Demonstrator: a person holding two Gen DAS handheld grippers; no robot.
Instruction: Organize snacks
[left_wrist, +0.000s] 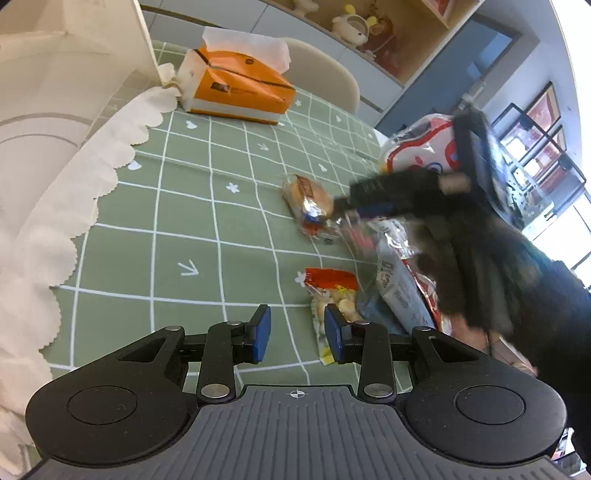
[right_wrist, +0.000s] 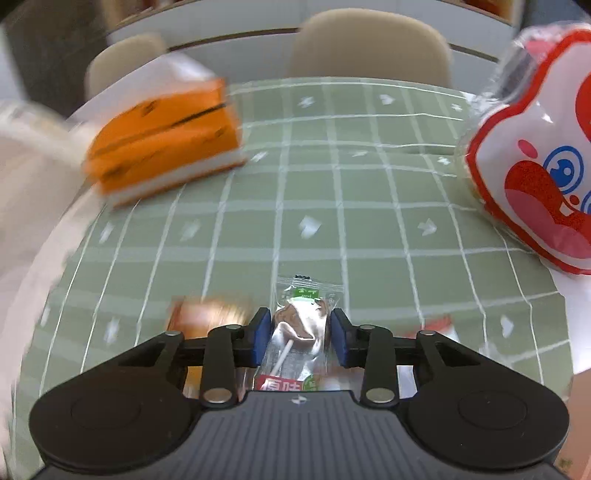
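Note:
My right gripper (right_wrist: 298, 338) is shut on a clear-wrapped snack on a white stick (right_wrist: 295, 325) and holds it above the green checked tablecloth (right_wrist: 332, 206). In the left wrist view the right gripper (left_wrist: 343, 208) shows blurred over a pile of snack packets (left_wrist: 399, 291). My left gripper (left_wrist: 297, 334) is open and empty, low over the cloth, its right finger next to a red-topped packet of biscuits (left_wrist: 332, 291). A wrapped bread bun (left_wrist: 308, 203) lies in the middle. A big red-and-white snack bag (right_wrist: 535, 177) stands at the right, also in the left wrist view (left_wrist: 421, 144).
An orange tissue box (left_wrist: 236, 88) stands at the back of the table, also in the right wrist view (right_wrist: 166, 140). A white lace-edged cloth (left_wrist: 74, 177) and white furniture (left_wrist: 55, 74) fill the left side. Beige chairs (right_wrist: 369, 48) stand behind the table.

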